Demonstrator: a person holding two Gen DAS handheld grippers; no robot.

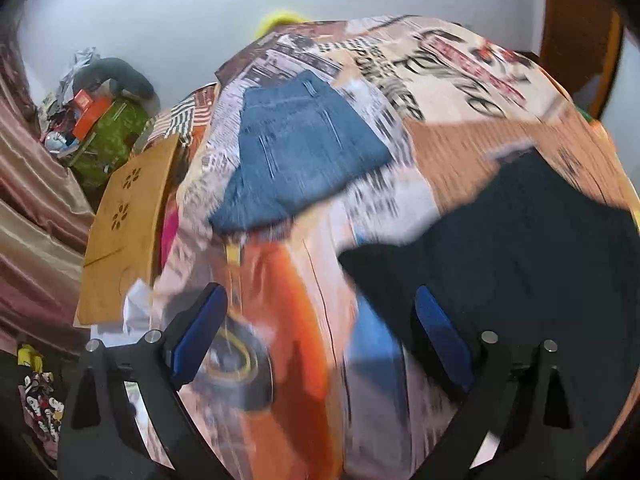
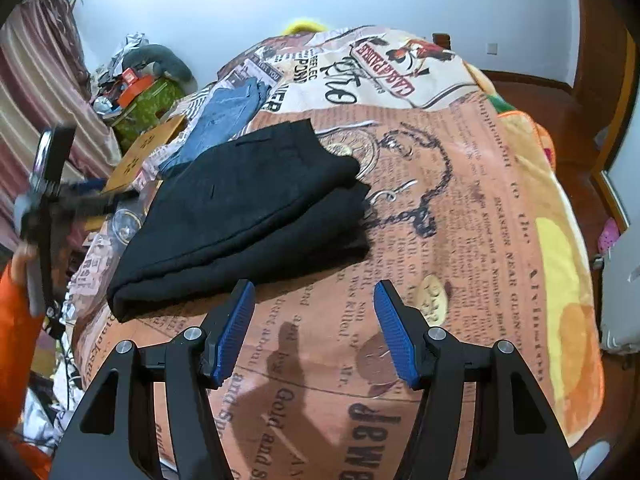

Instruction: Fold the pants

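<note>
Down at the bottom of the right wrist view, the right gripper (image 2: 314, 332) hangs over the bed (image 2: 480, 220). Its two blue pads (image 2: 236, 332) are wide apart and hold nothing. Its shadow falls on the cover just under it.

The black pants (image 2: 248, 212) lie folded in a thick stack in the middle of this view, up and left of the pads, near them but not touching. At the left edge you can see the left gripper (image 2: 48, 184), blurry, up above the edge of the bed.

In the left wrist view the picture is smeared. The left gripper (image 1: 320, 336) is at the bottom, and its blue pads (image 1: 200, 336) are far apart too, with nothing between them. The black pants (image 1: 520, 260) fill the right side, just past the right pad. I cannot tell if the pad touches them. The jeans (image 1: 296, 152) lie folded in the upper middle, well apart from the black pants.

A wood board (image 1: 124, 228) leans at the left side of the bed. In the upper left a green bag (image 1: 116, 136) has an orange box (image 1: 90, 114) and other stuff piled on top; how much of it sits inside I cannot tell.
</note>
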